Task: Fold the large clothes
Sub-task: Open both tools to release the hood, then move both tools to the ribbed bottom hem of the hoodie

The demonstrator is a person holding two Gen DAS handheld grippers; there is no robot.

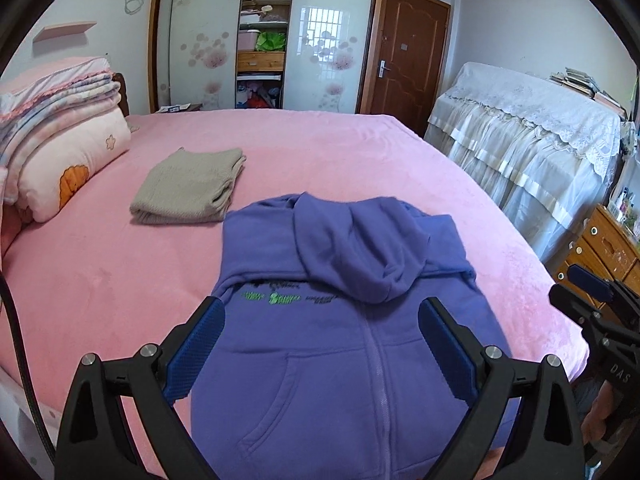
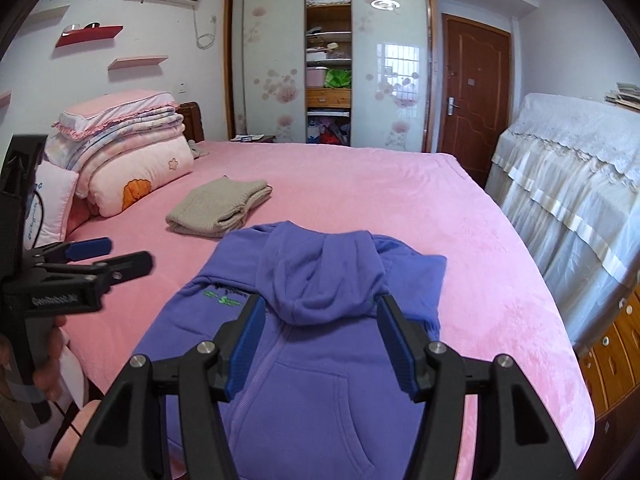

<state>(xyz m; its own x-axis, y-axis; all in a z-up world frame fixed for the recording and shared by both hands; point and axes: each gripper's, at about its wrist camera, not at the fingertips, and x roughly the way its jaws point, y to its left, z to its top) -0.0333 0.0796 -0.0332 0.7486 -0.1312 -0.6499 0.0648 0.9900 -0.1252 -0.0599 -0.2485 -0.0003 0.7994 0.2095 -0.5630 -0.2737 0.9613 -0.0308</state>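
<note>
Lying straight ahead of both spread, empty tongs, left (image 1: 320, 344) and right (image 2: 320, 344), the purple hoodie (image 1: 340, 340) is being seen at the bed's (image 1: 100, 280) near edge, zipper running away toward the hood, folded beige garment (image 1: 192, 188) beyond.
</note>
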